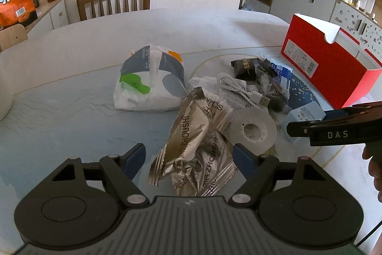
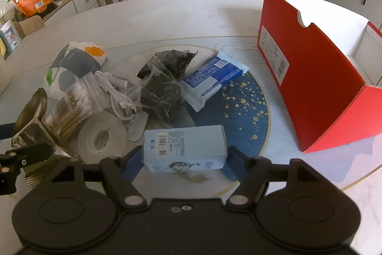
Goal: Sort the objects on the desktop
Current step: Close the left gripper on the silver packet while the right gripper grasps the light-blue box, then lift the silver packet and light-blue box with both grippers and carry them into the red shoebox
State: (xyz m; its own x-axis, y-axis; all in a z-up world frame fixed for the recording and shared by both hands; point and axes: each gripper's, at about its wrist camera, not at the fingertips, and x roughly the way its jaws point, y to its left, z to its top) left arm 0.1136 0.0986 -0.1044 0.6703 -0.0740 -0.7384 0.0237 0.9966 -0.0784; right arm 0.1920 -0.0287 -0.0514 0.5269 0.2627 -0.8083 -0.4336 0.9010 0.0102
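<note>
Sitting open and bare inside, red box [image 2: 317, 78], right gripper [image 2: 183, 157] jaws touching both sides of blue carton [image 2: 183, 147], left gripper [image 1: 191, 157] jaws apart around silver packet [image 1: 191, 149], not squeezing.

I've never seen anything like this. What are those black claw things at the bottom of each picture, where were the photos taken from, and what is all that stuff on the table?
No robot here: a person holds two hand-held grippers, each with a camera looking along its fingers. One picture is from the left gripper, straddling a silver foil packet. The other is from the right gripper, its fingers either side of a pale blue carton. On the table: tape roll, cotton swabs, white cable, red box. Whether either grips yet, I cannot tell.
</note>
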